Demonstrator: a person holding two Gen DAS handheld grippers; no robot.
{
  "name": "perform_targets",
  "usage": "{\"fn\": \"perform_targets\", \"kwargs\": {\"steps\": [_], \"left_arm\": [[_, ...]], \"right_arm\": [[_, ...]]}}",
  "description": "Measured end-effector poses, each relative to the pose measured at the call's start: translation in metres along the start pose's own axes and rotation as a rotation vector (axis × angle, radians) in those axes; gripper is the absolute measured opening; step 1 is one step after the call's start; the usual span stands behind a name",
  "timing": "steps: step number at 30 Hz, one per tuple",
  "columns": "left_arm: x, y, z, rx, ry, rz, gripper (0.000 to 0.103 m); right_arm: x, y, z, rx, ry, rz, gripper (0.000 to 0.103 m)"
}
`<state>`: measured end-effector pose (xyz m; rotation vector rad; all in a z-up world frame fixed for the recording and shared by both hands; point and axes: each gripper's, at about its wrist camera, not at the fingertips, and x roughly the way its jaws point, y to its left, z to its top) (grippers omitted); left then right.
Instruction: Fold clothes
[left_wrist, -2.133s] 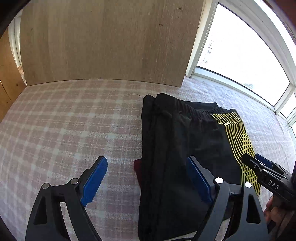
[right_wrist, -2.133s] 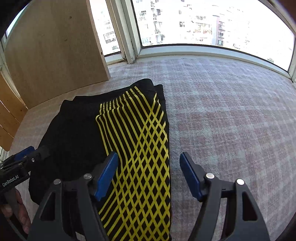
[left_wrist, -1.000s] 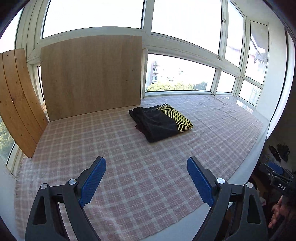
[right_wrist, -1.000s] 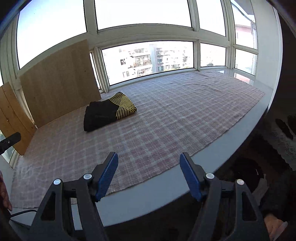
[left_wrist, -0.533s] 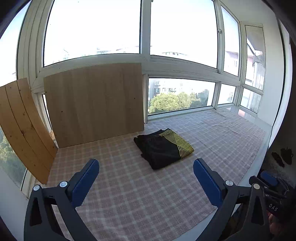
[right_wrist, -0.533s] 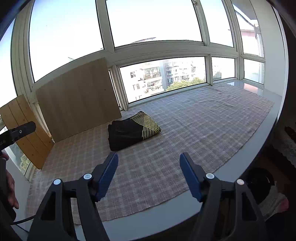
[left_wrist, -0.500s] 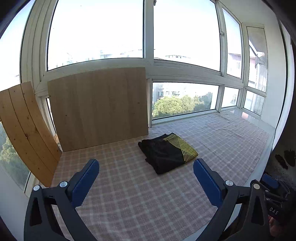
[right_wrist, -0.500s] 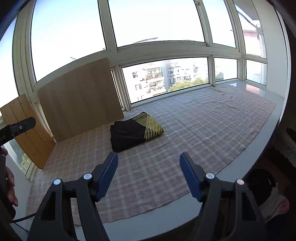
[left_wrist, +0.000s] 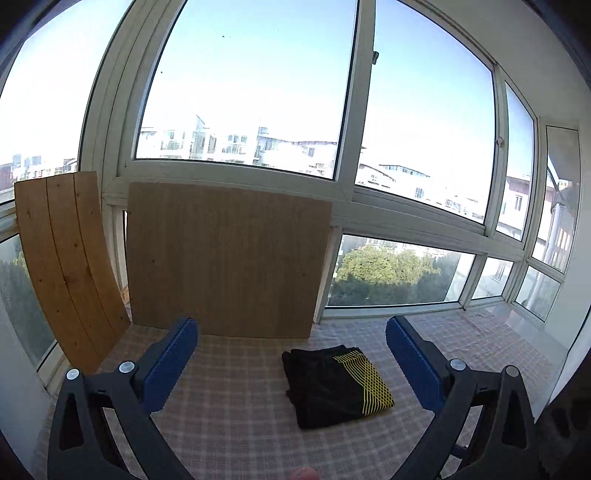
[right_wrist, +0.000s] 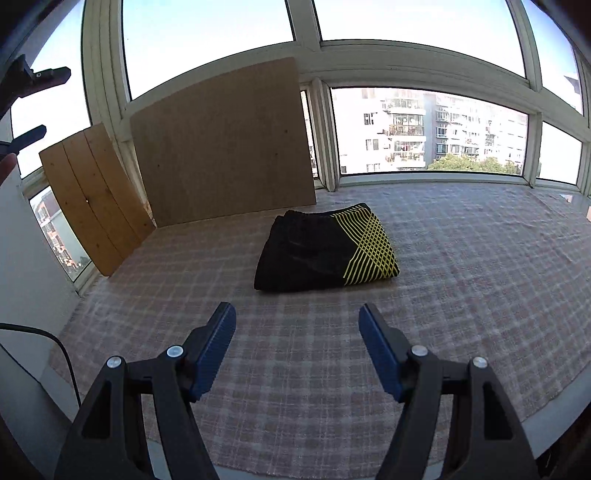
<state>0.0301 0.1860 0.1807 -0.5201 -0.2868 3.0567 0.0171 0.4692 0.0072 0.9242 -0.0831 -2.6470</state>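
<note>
A black garment with yellow criss-cross lines (left_wrist: 334, 384) (right_wrist: 325, 245) lies folded into a flat rectangle on the pink checked cloth (right_wrist: 461, 266). My left gripper (left_wrist: 291, 332) is open, held high and far back from the garment, nothing between its blue pads. In the right wrist view my right gripper (right_wrist: 297, 317) is open too, hovering over the near part of the cloth, well short of the garment. The left gripper's tip (right_wrist: 44, 79) shows at the upper left of the right wrist view.
A large wooden board (left_wrist: 225, 266) (right_wrist: 225, 144) leans against the window behind the garment, with a planked board (left_wrist: 66, 266) (right_wrist: 96, 199) to its left. Window frames surround the platform. The cloth's front edge (right_wrist: 369, 469) overhangs a grey ledge. A black cable (right_wrist: 55, 343) runs at left.
Both grippers have pulled far back and up from the folded garment, still open. The left one has tilted upward since half a second ago, showing more sky. The garment has not moved.
</note>
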Motion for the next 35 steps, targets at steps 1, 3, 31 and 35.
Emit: {"fn": "perform_targets", "kwargs": {"steps": [1, 3, 31, 35], "left_arm": [[0.0, 0.0, 0.001, -0.009, 0.007, 0.013, 0.102], [0.0, -0.001, 0.004, -0.026, 0.021, 0.038, 0.102], [0.075, 0.031, 0.037, -0.017, 0.136, 0.071, 0.102], [0.076, 0.05, 0.02, 0.038, 0.13, 0.128, 0.102]], "right_arm": [[0.006, -0.006, 0.003, -0.008, 0.013, 0.018, 0.068], [0.017, -0.017, 0.01, -0.026, 0.039, 0.051, 0.068], [0.002, -0.05, -0.018, 0.284, 0.018, -0.149, 0.068], [0.001, -0.015, -0.019, 0.258, 0.024, -0.176, 0.068]]}}
